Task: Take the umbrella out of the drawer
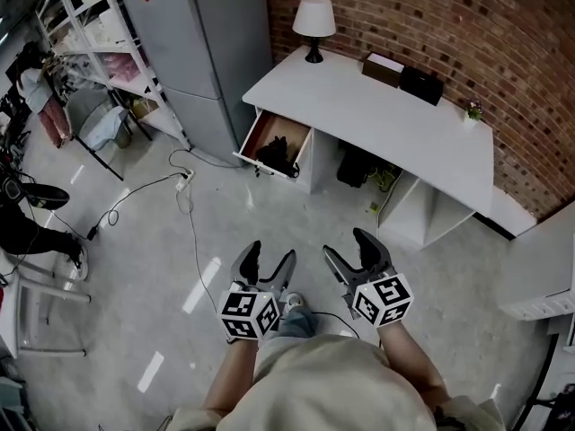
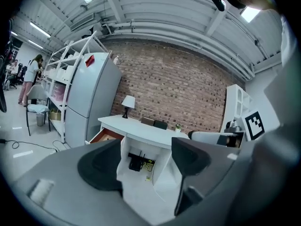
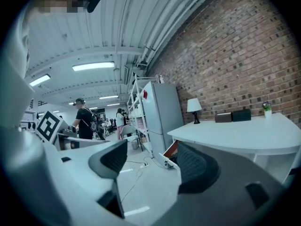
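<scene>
whites, greys, one warm red

the desk (image 1: 377, 115) is white against a red-brown brick wall (image 1: 431, 21) with pale mortar lines. the lamp (image 1: 314, 18) has a white shade on a black stand. the drawer (image 1: 268, 127) is reddish brown inside, the umbrella (image 1: 277, 155) in it black. the floor (image 1: 162, 268) is pale grey. the left gripper (image 1: 269, 252) and right gripper (image 1: 346, 245) are dark grey, each with black-and-white square markers.

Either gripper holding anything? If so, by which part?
Nothing held: left gripper and right gripper both open, empty; umbrella sits in the open drawer.

One desk (image 1: 359, 106), one lamp (image 1: 314, 21), one drawer (image 1: 268, 129).
</scene>
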The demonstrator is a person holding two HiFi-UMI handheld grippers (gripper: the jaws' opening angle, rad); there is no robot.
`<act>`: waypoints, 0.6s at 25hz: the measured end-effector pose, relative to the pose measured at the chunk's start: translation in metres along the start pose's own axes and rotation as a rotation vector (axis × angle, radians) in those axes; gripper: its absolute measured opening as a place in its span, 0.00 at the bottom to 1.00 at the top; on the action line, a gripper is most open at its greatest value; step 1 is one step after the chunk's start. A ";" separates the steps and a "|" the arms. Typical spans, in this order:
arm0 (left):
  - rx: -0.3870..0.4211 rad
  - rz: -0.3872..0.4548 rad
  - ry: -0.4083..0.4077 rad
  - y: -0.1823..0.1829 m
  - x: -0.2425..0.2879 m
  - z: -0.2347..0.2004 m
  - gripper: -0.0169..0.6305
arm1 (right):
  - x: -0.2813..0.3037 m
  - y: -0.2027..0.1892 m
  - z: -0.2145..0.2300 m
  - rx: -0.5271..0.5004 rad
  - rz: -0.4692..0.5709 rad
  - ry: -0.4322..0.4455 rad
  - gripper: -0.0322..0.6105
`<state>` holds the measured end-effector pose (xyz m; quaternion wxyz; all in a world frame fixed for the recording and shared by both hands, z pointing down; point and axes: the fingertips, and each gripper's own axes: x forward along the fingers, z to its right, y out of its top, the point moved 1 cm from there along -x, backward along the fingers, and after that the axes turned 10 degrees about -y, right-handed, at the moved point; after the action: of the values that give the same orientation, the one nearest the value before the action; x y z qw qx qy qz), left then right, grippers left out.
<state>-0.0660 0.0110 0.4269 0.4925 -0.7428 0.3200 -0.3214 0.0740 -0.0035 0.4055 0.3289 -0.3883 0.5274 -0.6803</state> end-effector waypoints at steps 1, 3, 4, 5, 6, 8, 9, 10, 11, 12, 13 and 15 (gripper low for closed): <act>0.001 0.001 -0.006 0.008 0.010 -0.014 0.53 | 0.018 0.005 0.003 0.002 0.000 -0.006 0.54; 0.010 0.005 -0.015 0.024 0.028 -0.043 0.53 | 0.052 0.016 0.006 0.005 0.003 -0.019 0.54; 0.014 0.008 -0.019 0.031 0.036 -0.057 0.53 | 0.068 0.020 0.007 0.005 0.005 -0.025 0.54; 0.018 0.009 -0.021 0.037 0.044 -0.071 0.53 | 0.084 0.024 0.008 0.003 0.007 -0.030 0.54; 0.022 0.009 -0.021 0.043 0.052 -0.085 0.53 | 0.100 0.027 0.009 0.000 0.007 -0.034 0.54; 0.025 0.006 -0.017 0.051 0.068 -0.110 0.53 | 0.129 0.031 0.013 -0.006 0.002 -0.037 0.54; 0.020 0.006 -0.012 0.054 0.074 -0.121 0.53 | 0.142 0.032 0.015 -0.009 -0.005 -0.037 0.54; 0.012 0.007 -0.007 0.056 0.080 -0.131 0.53 | 0.155 0.033 0.016 -0.010 -0.014 -0.035 0.54; 0.004 0.007 -0.002 0.058 0.084 -0.140 0.53 | 0.167 0.033 0.017 -0.010 -0.025 -0.031 0.54; -0.001 0.007 0.004 0.059 0.089 -0.149 0.53 | 0.179 0.032 0.018 -0.010 -0.037 -0.026 0.54; -0.006 0.005 0.011 0.060 0.093 -0.158 0.53 | 0.191 0.031 0.019 -0.011 -0.051 -0.019 0.54; -0.016 0.000 0.028 0.060 0.102 -0.178 0.53 | 0.218 0.027 0.022 -0.015 -0.076 -0.005 0.53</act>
<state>-0.1561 -0.1820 0.4419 0.4823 -0.7421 0.3293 -0.3292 -0.0112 -0.2065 0.4223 0.3012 -0.4120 0.5166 -0.6875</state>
